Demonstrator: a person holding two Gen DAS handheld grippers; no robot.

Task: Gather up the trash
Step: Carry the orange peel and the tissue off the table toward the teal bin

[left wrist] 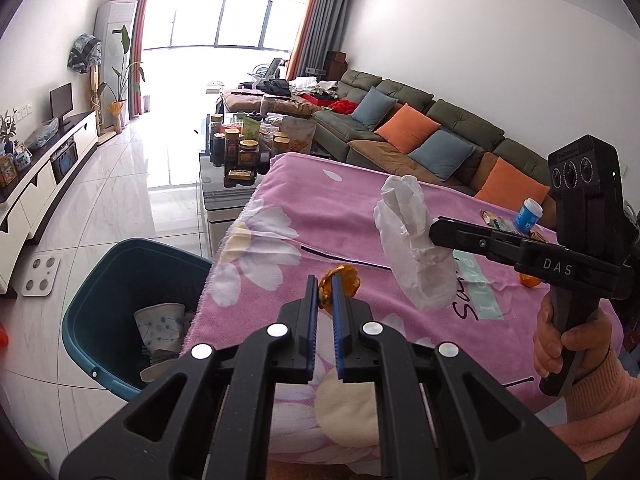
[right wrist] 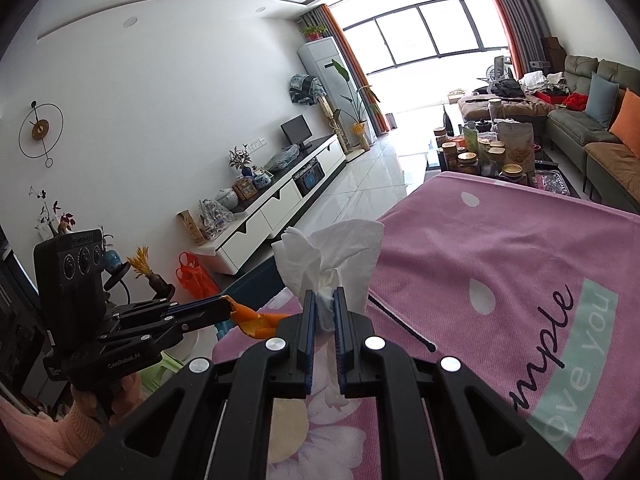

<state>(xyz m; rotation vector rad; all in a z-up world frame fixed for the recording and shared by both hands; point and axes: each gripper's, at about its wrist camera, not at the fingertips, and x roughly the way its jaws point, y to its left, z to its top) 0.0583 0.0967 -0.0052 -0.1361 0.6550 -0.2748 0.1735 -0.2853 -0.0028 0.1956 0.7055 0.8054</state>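
Note:
My left gripper [left wrist: 325, 284] is shut on an orange peel [left wrist: 348, 280] and holds it above the pink tablecloth [left wrist: 340, 216], near the table's left edge. It also shows in the right wrist view [right wrist: 228, 305] with the peel [right wrist: 256, 322]. My right gripper [right wrist: 325, 300] is shut on a crumpled white tissue [right wrist: 332, 256] above the cloth. In the left wrist view the right gripper [left wrist: 434, 230] holds the tissue [left wrist: 412, 248] to the right of my left gripper. A teal trash bin [left wrist: 104, 300] stands on the floor left of the table, with a paper cup [left wrist: 160, 326] inside.
On the cloth lie a black stick [right wrist: 400, 326], a blue-capped bottle [left wrist: 528, 216], a snack wrapper [left wrist: 494, 220] and another orange piece [left wrist: 530, 280]. A glass coffee table with jars [left wrist: 240, 148] stands beyond, a sofa [left wrist: 420, 136] to the right and a TV cabinet [left wrist: 48, 176] to the left.

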